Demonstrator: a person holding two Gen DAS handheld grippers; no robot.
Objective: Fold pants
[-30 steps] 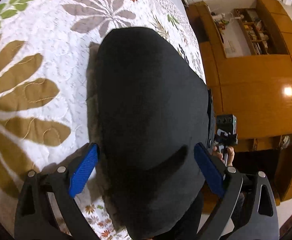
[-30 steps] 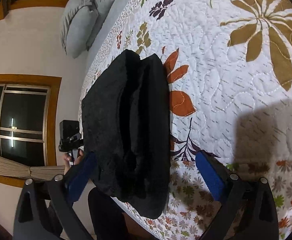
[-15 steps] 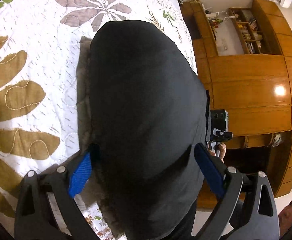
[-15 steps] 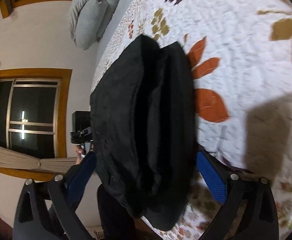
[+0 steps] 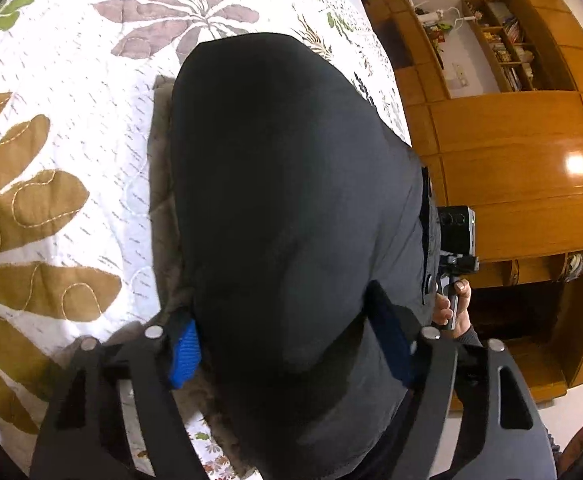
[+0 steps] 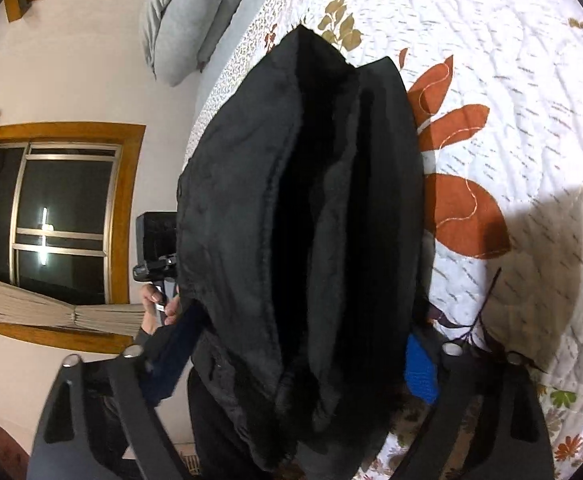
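A white quilted bedspread (image 5: 91,92) printed with brown, mauve and rust leaves covers the bed on which everything lies, its edge running close to the camera in both wrist views.

In the left wrist view, the left gripper (image 5: 287,352) sits at 6 o'clock, its blue-padded fingers (image 5: 185,346) closing on either side of the near end of the folded black fabric pants (image 5: 283,200); the pads are at the cloth's edges, but whether they press on it cannot be told. The pants stretch from 6 towards 12 o'clock as a smooth dark bundle. At 4 o'clock a hand (image 5: 457,308) grips the handle of the other tool. Beyond, at 2 o'clock, stands an orange-brown wooden wall cabinet (image 5: 531,168) with open shelves.

In the right wrist view, the right gripper (image 6: 295,364) at 6 o'clock straddles the pants (image 6: 303,208), whose stacked layers show as deep folds; its jaws are closing about the bundle. At 9 o'clock a hand (image 6: 153,306) holds the left tool before a wood-framed dark window (image 6: 59,208). At 11 o'clock lie grey pillows (image 6: 187,12).
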